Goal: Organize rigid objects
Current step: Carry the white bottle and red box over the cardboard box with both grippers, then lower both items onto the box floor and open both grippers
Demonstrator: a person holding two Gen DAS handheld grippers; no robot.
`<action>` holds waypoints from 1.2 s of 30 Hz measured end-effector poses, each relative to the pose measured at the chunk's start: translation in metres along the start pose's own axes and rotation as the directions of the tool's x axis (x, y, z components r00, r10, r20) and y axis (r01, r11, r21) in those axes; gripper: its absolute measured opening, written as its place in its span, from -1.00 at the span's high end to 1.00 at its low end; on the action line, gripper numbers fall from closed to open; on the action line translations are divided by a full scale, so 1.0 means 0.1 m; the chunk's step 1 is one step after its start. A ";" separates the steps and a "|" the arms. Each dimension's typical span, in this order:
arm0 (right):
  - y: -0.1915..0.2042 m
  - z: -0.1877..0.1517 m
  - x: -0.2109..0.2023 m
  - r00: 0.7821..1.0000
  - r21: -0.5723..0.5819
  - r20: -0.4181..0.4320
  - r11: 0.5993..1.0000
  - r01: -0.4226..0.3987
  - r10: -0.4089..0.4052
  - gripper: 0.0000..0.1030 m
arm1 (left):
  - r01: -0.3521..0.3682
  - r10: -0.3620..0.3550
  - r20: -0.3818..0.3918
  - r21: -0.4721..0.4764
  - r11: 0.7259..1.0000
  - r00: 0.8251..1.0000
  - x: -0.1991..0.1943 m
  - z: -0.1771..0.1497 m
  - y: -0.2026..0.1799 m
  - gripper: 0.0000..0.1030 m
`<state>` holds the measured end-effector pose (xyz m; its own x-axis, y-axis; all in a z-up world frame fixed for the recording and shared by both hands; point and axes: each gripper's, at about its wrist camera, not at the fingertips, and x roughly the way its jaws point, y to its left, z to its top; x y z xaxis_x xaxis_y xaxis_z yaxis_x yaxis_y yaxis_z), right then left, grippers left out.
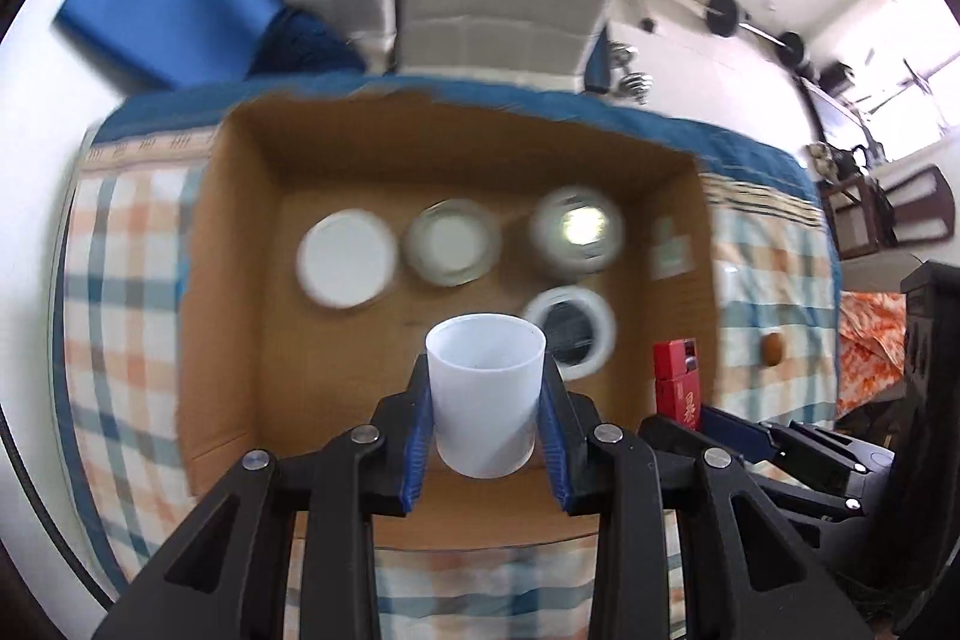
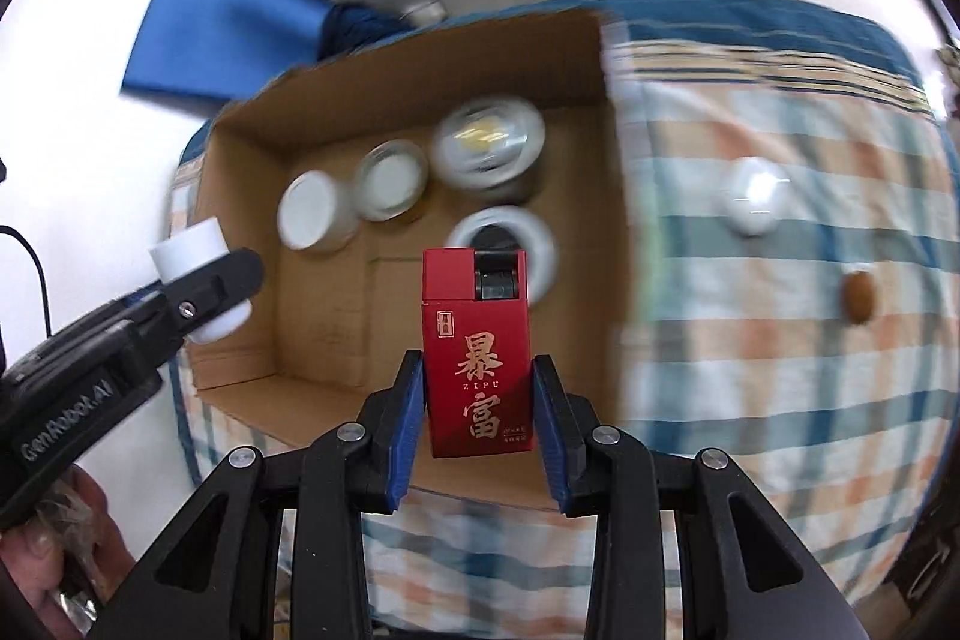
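L gripper (image 1: 487, 403) is clamped on a smooth white plastic cup (image 1: 485, 394), upright, held over the near half of the open cardboard box (image 1: 240, 280), w/ blue ribbed pads on both sides. R gripper (image 2: 475, 409) is clamped on a glossy red rectangular box w/ gold characters (image 2: 477, 358), upright, over the box's near edge. Inside, along the far wall: a white-lidded jar (image 1: 347, 257), a round glass jar (image 1: 451, 242) and a shiny-topped jar (image 1: 576, 231), all blurred; a white ring-shaped item (image 1: 573, 331) sits nearer, partly hidden behind the cup. On the checked cloth (image 2: 780, 370) right of the box: a white round object (image 2: 757, 196) and a small brown oval (image 2: 859, 304), both too blurred to ID.
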<state>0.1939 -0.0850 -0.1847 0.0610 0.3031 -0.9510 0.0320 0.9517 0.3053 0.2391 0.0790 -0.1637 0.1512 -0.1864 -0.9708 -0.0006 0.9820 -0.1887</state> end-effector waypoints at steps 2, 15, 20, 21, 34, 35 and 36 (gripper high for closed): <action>0.19 0.02 0.21 1.000 -0.009 -0.024 1.000 0.003 -0.003 0.29 | -0.006 0.005 -0.037 -0.032 0.999 0.999 0.17 -0.02 0.24 0.44; 0.53 0.17 1.30 0.992 -0.016 -0.110 0.998 0.056 -0.058 0.28 | 0.009 -0.038 -0.249 -0.118 0.993 0.968 1.11 0.00 0.86 0.44; 0.56 0.22 1.48 0.989 -0.008 -0.126 0.997 0.075 -0.076 0.28 | -0.006 -0.023 -0.269 -0.105 0.994 0.963 1.27 0.05 0.85 0.44; 0.55 0.22 1.50 0.989 -0.007 -0.127 0.997 0.082 -0.082 0.28 | -0.009 -0.019 -0.273 -0.100 0.995 0.962 1.29 0.06 0.84 0.44; 0.56 0.29 1.77 0.976 -0.020 -0.167 0.990 0.141 -0.142 0.28 | -0.043 0.025 -0.295 -0.055 0.998 0.955 1.37 0.03 0.77 0.43; 0.57 0.29 1.78 0.975 -0.021 -0.168 0.989 0.144 -0.145 0.28 | -0.044 0.025 -0.297 -0.058 0.997 0.955 1.36 0.02 0.78 0.43; 0.58 0.29 1.78 0.975 -0.021 -0.166 0.989 0.144 -0.146 0.28 | -0.043 0.022 -0.300 -0.063 0.997 0.954 1.41 0.04 0.73 0.43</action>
<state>0.2361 0.0224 -0.3354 -0.1112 0.1650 -0.9800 0.0195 0.9863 0.1638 0.2644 0.1241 -0.3134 -0.1526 -0.1649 -0.9744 -0.0693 0.9853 -0.1559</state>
